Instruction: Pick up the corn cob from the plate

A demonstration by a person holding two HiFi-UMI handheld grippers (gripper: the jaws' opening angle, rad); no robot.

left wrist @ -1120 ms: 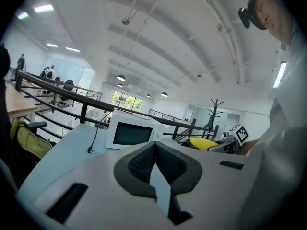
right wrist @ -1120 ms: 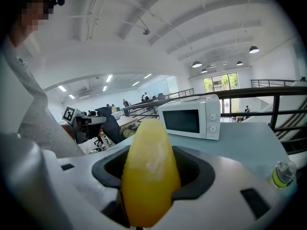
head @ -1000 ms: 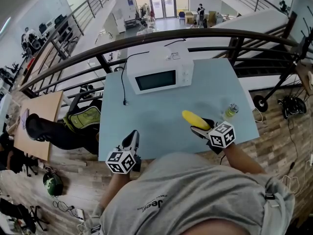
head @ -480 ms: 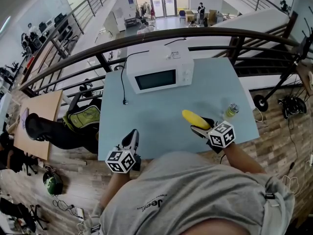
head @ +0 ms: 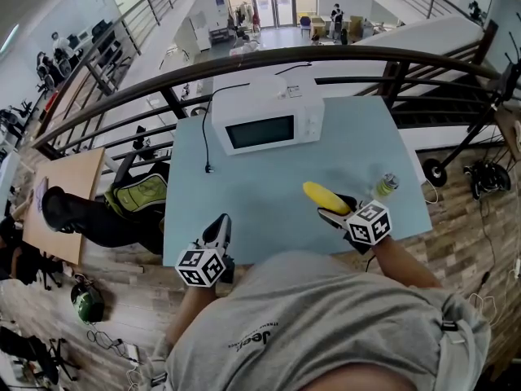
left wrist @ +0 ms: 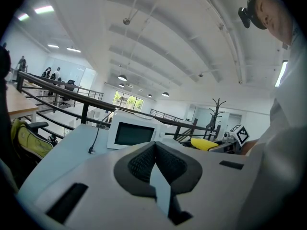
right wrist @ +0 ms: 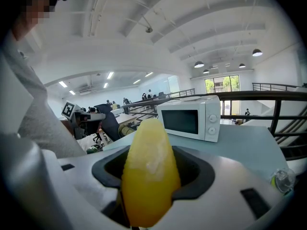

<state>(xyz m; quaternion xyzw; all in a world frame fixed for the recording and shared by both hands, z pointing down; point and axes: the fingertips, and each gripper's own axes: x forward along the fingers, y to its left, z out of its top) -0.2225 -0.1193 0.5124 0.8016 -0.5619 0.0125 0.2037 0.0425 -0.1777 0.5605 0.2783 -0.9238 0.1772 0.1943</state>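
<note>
Now | right hand-held gripper (head: 331, 212): clamped on smooth yellow corn cob (head: 320, 195), front-right of white boxy microwave (head: 264, 125) | left hand-held gripper (head: 221, 223): jaws together, front-left of microwave

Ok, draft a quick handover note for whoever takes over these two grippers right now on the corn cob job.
Right gripper: jaws shut on the corn cob, over the near right part of the table.
Left gripper: jaws together, nothing in them, at the table's near edge.
Around it: microwave at the far side, small bottle to the cob's right. No plate shows in any view.
Done: the cob is gripped.
Left: probably only to check that it hangs clear of the table.
</note>
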